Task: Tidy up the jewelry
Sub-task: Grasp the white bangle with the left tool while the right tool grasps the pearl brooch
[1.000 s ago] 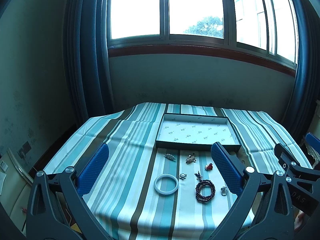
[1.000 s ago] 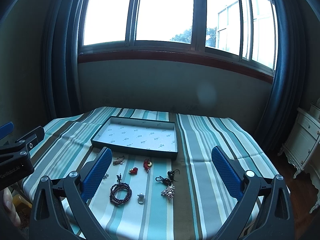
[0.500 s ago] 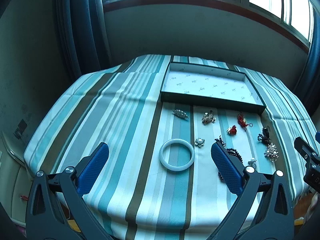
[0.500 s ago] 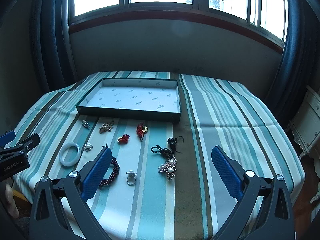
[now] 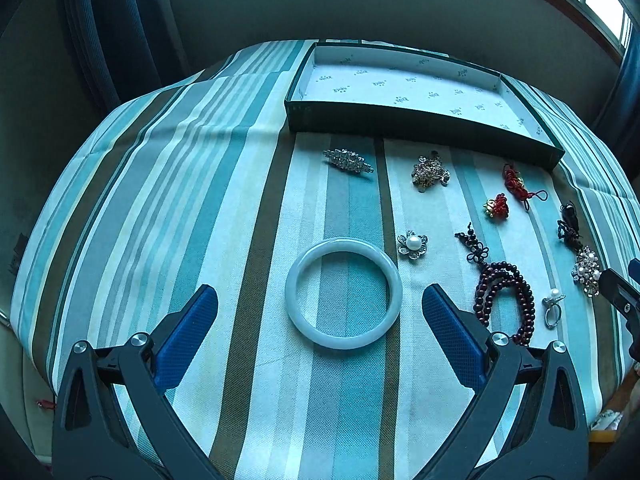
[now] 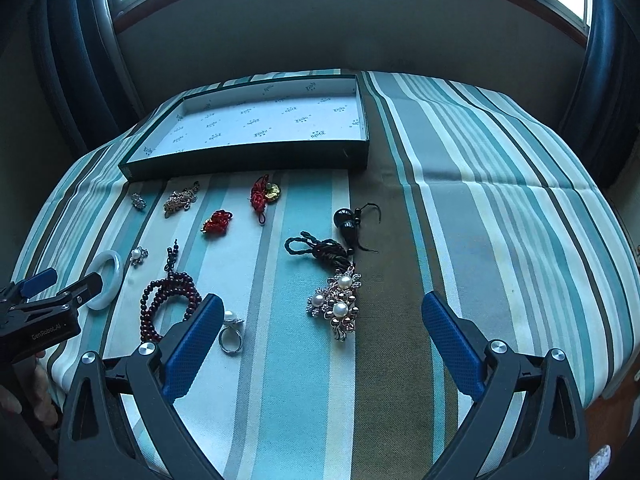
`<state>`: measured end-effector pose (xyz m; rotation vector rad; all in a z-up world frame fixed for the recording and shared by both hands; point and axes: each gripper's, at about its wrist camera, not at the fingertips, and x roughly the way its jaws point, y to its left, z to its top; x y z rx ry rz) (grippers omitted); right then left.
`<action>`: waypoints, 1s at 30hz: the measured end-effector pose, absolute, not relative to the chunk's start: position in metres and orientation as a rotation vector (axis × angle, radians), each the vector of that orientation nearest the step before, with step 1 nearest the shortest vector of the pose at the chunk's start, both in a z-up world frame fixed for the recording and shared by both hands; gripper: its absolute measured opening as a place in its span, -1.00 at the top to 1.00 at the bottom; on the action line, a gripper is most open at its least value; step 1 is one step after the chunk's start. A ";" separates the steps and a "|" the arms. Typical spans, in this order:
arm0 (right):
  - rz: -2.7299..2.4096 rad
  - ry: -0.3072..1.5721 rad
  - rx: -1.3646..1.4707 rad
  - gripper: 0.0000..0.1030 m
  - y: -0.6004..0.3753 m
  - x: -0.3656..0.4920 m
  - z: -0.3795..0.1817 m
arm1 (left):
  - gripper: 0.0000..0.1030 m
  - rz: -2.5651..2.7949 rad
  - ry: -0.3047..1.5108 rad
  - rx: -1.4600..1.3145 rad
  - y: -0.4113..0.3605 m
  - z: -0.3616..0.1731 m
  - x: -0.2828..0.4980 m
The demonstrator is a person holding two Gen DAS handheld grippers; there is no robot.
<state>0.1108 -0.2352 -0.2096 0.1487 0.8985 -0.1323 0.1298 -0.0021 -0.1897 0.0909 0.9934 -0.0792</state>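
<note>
Left wrist view looks down on a table under a striped cloth [image 5: 192, 184], whose left and near edges curve away to dark floor; the whole left half of the cloth is bare. In the right wrist view the cloth's right half [image 6: 500, 208] is bare as well, out to its right and near edges. One shallow box [image 5: 400, 118] stands at the far side, its printed white floor holding nothing, its dark front wall just behind the jewelry.

Both grippers hang above the near edge. The left gripper [image 5: 320, 332] has its blue fingers wide apart, nothing between them, with the bangle [image 5: 343, 292] lying on the cloth ahead of the gap. The right gripper [image 6: 320, 332] is likewise spread wide and holds nothing; its left finger [image 6: 192, 344] overlaps the beads [image 6: 168, 300] and sits just beside the ring [image 6: 231, 334] in the frame.

All the jewelry lies loose on the cloth between box and grippers, none of it in the box. Counted, largest first: one white bangle; one coil of dark red beads with a black knot tail; one black cord charm [image 6: 340, 236]; one large pearl brooch [image 6: 336, 306], touching the cord's end; two red knot charms [image 6: 262, 194] [image 6: 217, 222]; one gold brooch [image 6: 181, 197]; one long rhinestone brooch [image 5: 347, 161]; one small pearl flower [image 5: 412, 244] just beside the bangle; one pearl ring.
</note>
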 end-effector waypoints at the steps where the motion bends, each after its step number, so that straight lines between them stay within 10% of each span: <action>1: -0.132 0.905 0.150 -0.90 -0.236 0.112 -0.211 | -0.96 -0.080 0.999 0.097 -0.003 -0.192 0.131; 5: -0.132 0.917 0.156 -0.77 -0.241 0.117 -0.214 | -0.96 -0.078 1.020 0.105 -0.004 -0.202 0.137; 8: -0.143 0.936 0.176 -0.32 -0.247 0.121 -0.220 | -0.96 -0.077 1.031 0.105 -0.005 -0.207 0.142; 30: -0.111 0.986 0.217 0.13 -0.253 0.132 -0.238 | -0.47 -0.153 1.015 0.090 -0.009 -0.209 0.148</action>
